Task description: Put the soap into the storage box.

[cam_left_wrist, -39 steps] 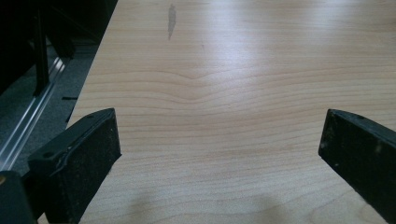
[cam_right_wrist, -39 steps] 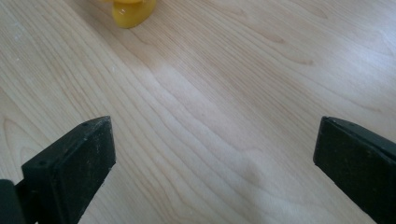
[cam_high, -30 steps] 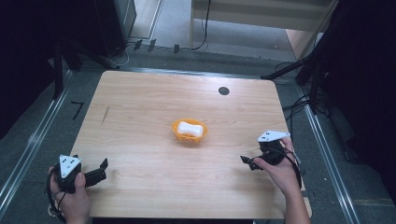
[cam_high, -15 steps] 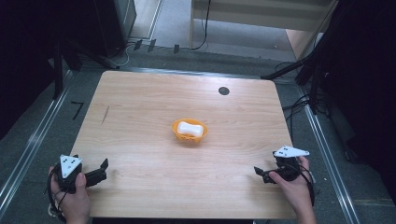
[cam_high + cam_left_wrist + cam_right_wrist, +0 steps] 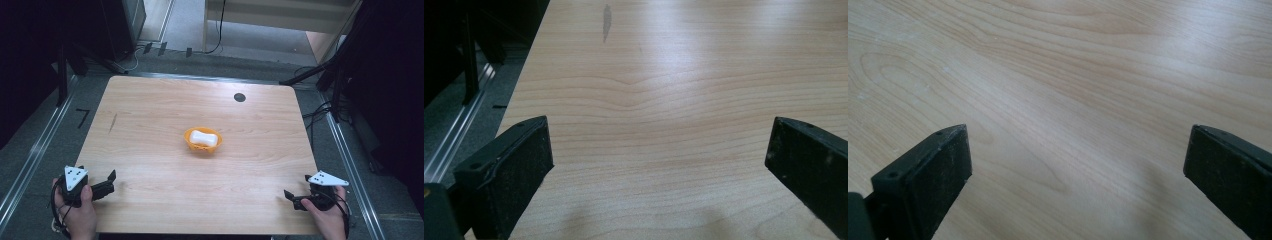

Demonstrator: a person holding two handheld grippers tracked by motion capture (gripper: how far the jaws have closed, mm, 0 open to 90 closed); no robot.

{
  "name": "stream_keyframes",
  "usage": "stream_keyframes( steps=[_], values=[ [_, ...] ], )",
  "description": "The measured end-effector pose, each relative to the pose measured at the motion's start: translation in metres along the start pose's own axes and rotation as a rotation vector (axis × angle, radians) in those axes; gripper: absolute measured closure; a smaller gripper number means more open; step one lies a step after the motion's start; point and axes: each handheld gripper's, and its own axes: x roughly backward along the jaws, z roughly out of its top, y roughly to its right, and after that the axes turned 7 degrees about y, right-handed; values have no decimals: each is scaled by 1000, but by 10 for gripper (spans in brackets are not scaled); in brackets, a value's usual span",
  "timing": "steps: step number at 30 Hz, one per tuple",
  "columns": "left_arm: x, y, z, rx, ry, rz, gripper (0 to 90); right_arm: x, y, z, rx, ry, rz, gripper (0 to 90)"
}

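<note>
Bare wooden table (image 5: 150, 125), small dark round spot (image 5: 239, 97) toward upper right. At frame centre, orange bowl (image 5: 202, 140) (white block inside). Lower left: left gripper (image 5: 111, 182), jaws spread wide, holding nothing. Lower right: right gripper (image 5: 291, 199), likewise wide apart and empty.

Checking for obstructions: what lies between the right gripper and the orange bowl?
Bare wooden table in the high view, from right gripper to orange bowl.
</note>
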Motion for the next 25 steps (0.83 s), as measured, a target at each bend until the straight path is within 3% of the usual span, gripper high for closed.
stream_keyframes(
  steps=[6, 9, 17, 25],
  values=[
    [0, 0, 0, -4, 0, -3, 0, 9, 2, -12, -32, 24, -20, 0],
    [0, 1, 0, -10, -3, -2, 0, 10, 2, -20, -49, 23, -53, 0],
    [0, 1, 0, -15, -6, 0, 0, 17, 1, -24, -73, 111, -69, 0],
    [0, 1, 0, -9, -5, 1, 0, 18, -1, -26, -81, 118, -92, 0]
  ],
)
